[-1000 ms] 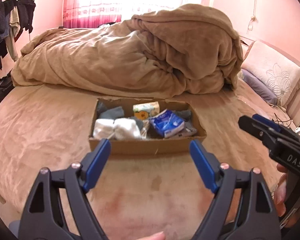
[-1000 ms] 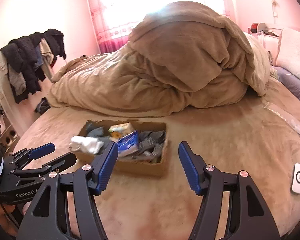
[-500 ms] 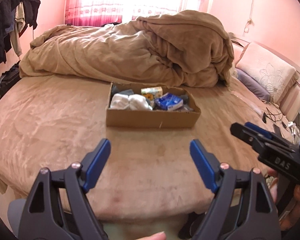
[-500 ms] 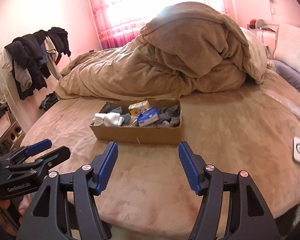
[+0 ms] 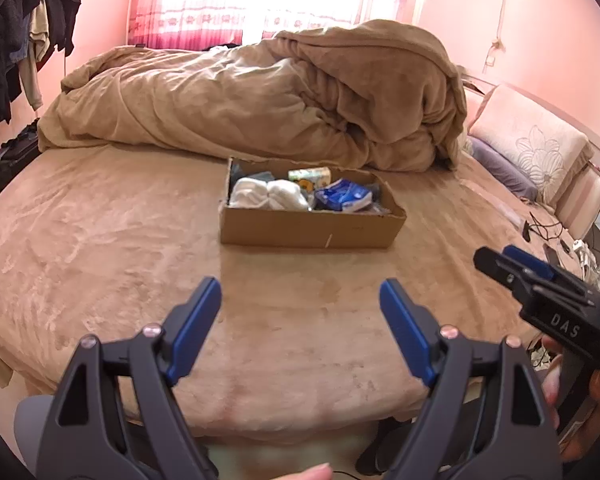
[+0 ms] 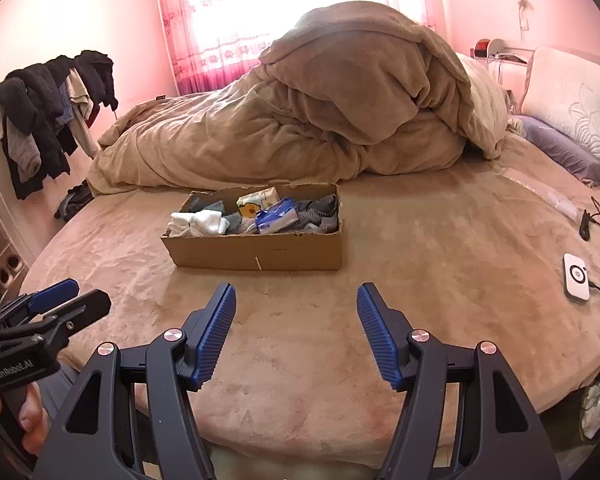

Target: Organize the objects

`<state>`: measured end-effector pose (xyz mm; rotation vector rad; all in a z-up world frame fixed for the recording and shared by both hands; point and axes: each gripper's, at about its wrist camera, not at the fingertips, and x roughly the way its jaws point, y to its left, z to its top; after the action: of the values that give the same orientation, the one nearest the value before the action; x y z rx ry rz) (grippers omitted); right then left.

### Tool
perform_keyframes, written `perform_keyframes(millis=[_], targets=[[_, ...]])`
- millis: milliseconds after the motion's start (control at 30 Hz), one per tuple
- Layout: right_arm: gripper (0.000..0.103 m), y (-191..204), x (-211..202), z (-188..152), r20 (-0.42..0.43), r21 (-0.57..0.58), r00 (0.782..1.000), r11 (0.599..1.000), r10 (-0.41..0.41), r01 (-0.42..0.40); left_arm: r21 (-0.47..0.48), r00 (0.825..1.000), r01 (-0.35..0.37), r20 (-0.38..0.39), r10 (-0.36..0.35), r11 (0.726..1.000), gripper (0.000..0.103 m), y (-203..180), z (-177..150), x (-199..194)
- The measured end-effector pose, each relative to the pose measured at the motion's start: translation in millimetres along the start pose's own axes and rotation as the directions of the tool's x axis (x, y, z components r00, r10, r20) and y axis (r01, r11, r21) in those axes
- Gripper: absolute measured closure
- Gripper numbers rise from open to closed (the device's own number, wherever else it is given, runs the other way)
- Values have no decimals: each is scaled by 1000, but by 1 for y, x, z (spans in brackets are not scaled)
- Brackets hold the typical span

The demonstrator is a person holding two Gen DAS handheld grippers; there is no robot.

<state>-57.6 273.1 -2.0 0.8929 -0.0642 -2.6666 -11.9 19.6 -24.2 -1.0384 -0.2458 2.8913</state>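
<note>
Tan plush bedspread (image 6: 420, 248) covers the wide bed, and its near edge runs just below both tools. Nearest the cameras, the left gripper (image 5: 300, 312) and the right gripper (image 6: 296, 320) hang over that edge with their blue-padded fingers spread wide apart and nothing between them. Bare fabric lies between them and the task's thing.

Farther in, the shallow brown cardboard box (image 6: 260, 254) sits flat near the middle of the bed, well apart from both grippers. Inside it lie folded white socks (image 6: 198, 222) at its left end, grey socks (image 6: 320, 210) at its right end, a blue plastic packet (image 6: 276, 216) between them and a small yellow-and-white carton (image 6: 258, 200) towards the back wall.

Judging by this, the loose items are already gathered in the box and nothing stray shows on the spread nearby, so the sorting looks close to done or done; whether the box must go elsewhere I cannot tell.

Room is generous in front of and on both sides of the box. A white charging pad (image 6: 576, 282) with its cable lies near the bed's right edge. Behind the box, the heaped tan duvet (image 6: 340, 120) rises just beside its rear wall, leaving little room there.
</note>
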Motion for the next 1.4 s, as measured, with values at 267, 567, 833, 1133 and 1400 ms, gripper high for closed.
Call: perform_keyframes(millis=[267, 567, 833, 1133, 1400], targets=[[37, 7, 0, 2, 1, -16, 1000, 1000, -14, 14, -1, 1000, -12, 10, 12, 1000, 20, 7, 0, -1], [37, 12, 1, 3, -4, -17, 1000, 1000, -24, 24, 0, 999, -41, 10, 41, 999, 20, 17, 0, -2], [37, 16, 3, 1, -11, -29, 1000, 999, -26, 26, 2, 999, -47, -1, 47, 999, 20, 21, -1, 0], [37, 16, 5, 2, -13, -32, 1000, 999, -28, 28, -4, 999, -47, 1, 47, 999, 20, 25, -1, 0], [37, 17, 7, 2, -15, -39, 1000, 999, -27, 26, -3, 999, -51, 3, 51, 999, 20, 25, 1, 1]])
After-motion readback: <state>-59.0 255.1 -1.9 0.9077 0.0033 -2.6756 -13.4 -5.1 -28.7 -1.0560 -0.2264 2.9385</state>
